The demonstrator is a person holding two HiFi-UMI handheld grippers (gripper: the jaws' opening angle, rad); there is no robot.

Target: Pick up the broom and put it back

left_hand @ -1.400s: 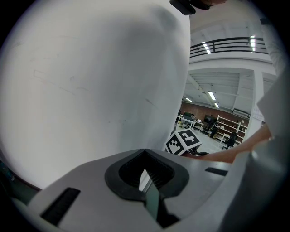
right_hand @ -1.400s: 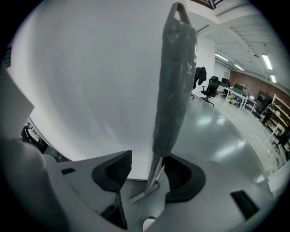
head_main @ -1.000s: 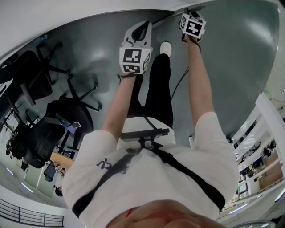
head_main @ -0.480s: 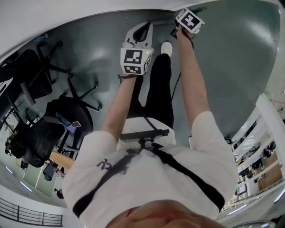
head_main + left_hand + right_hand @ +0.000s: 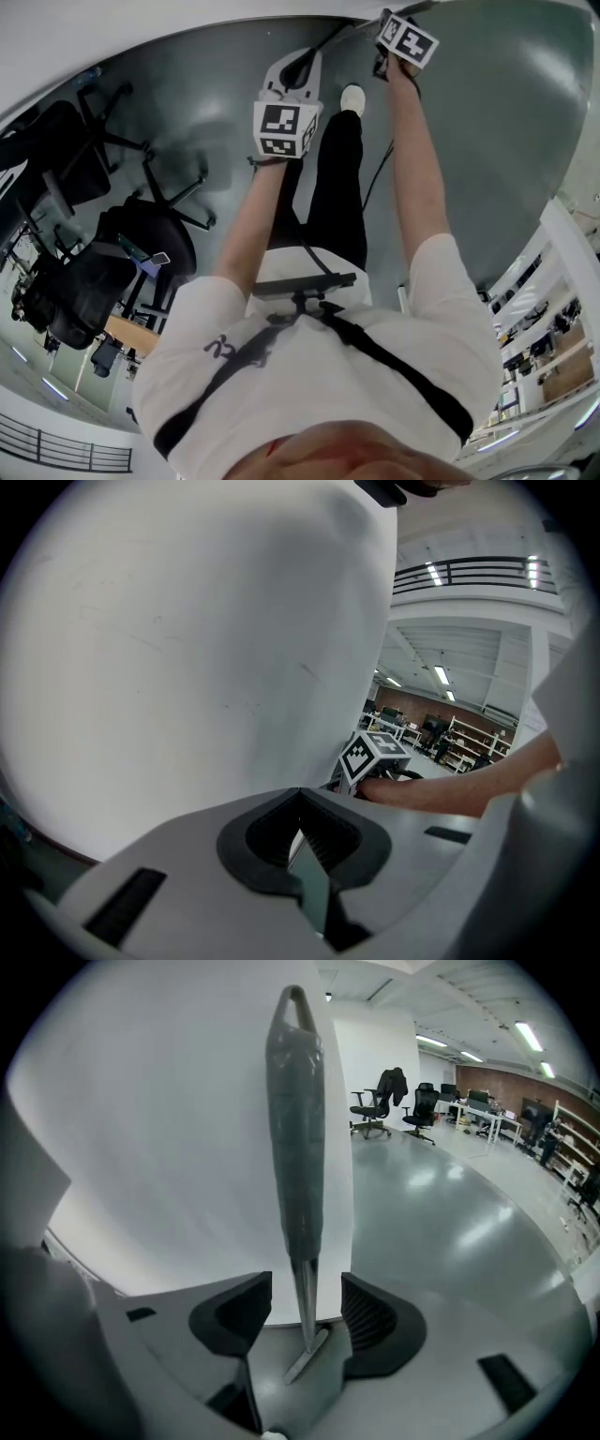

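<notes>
The broom's grey handle point(image 5: 295, 1147) stands upright against a white wall, its hanging loop at the top. Its thin metal shaft point(image 5: 306, 1297) runs down between the jaws of my right gripper point(image 5: 307, 1312). Those jaws have just been opening and now stand open on either side of the shaft, with a gap at each pad. The broom's head is out of sight. In the head view the right gripper point(image 5: 405, 39) is stretched out at the top edge. My left gripper point(image 5: 302, 832) sits beside it with its pads together and nothing held.
The white wall point(image 5: 169, 1147) fills the space straight ahead of both grippers. Black office chairs point(image 5: 141, 178) stand to the left on the grey floor point(image 5: 487, 141), and others point(image 5: 375, 1101) further off. Shelving point(image 5: 562, 281) is at the right. The person's shoe point(image 5: 352, 98) is under the grippers.
In the head view the right gripper's marker cube has rolled and shifted slightly toward the top edge. The left gripper has stayed where it was.
</notes>
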